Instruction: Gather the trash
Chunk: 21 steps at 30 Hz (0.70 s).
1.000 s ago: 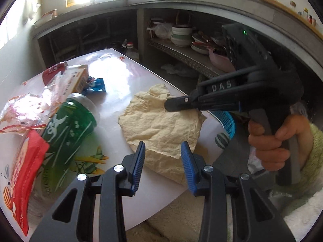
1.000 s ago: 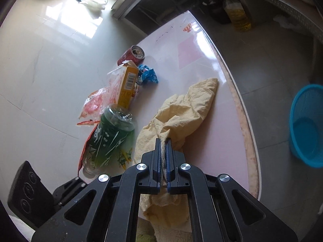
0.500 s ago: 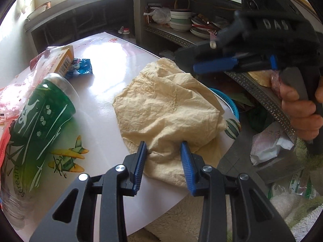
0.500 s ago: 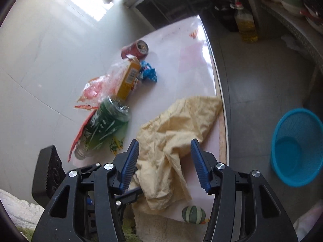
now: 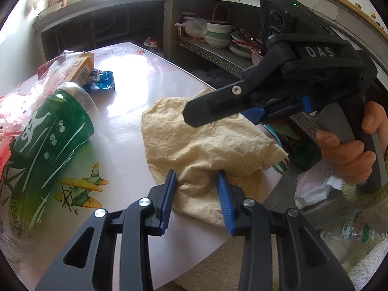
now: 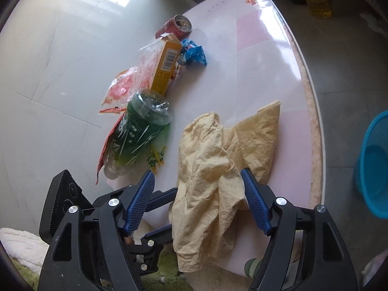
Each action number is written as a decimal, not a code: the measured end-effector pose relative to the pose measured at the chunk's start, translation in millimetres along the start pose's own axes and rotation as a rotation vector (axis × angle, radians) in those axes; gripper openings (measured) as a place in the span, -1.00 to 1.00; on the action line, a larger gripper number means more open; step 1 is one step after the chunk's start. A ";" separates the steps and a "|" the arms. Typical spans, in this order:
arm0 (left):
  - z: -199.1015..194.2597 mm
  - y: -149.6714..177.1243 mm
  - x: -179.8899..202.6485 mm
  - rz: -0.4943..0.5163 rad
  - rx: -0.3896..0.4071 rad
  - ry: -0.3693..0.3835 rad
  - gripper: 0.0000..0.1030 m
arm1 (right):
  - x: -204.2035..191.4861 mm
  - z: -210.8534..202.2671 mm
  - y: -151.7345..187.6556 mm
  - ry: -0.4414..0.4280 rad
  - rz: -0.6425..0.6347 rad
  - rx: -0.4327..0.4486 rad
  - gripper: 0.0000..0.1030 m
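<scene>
A crumpled yellow cloth lies at the near right of the white table, its near end hanging over the edge. My left gripper is open, and its blue tips straddle a fold at the cloth's near edge. My right gripper hovers over the cloth with its jaws opening wide; the cloth lies below them, not pinched. In the left wrist view the right gripper's fingers point left above the cloth. A green bottle lies on its side to the left of the cloth.
Beyond the bottle lie red and clear wrappers, an orange carton, a blue wrapper and a red can. A blue basket stands on the floor at right. Shelves with bowls are behind the table.
The right gripper was shut on a lifted fold of the cloth; it has opened and drawn back, and the cloth has dropped flat. The left gripper has sunk to the cloth's near edge.
</scene>
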<state>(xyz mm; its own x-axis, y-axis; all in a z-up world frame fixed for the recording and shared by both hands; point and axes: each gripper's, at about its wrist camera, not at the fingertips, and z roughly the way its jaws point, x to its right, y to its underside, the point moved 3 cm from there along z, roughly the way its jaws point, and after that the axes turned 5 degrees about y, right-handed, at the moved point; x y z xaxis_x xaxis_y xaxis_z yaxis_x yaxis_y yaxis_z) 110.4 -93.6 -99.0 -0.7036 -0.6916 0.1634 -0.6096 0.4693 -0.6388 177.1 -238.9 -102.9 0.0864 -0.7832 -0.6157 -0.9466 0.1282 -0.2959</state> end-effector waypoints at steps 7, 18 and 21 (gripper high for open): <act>6.8 -7.1 7.5 0.029 0.036 -0.001 -0.31 | -8.7 5.3 2.5 0.016 -0.018 -0.035 0.19; 9.6 -11.0 12.9 0.037 0.045 0.018 -0.18 | 9.1 14.8 3.1 0.042 0.065 -0.061 -0.87; -1.3 -10.8 9.0 0.030 0.046 0.016 -0.10 | 12.4 12.5 4.7 0.045 0.075 -0.041 -0.90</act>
<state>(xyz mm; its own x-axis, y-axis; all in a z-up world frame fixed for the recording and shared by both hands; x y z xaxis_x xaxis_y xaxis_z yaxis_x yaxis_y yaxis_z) 110.2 -104.1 -89.6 -0.7273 -0.6684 0.1557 -0.5711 0.4638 -0.6773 177.6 -240.4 -121.1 0.0013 -0.7992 -0.6011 -0.9617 0.1637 -0.2198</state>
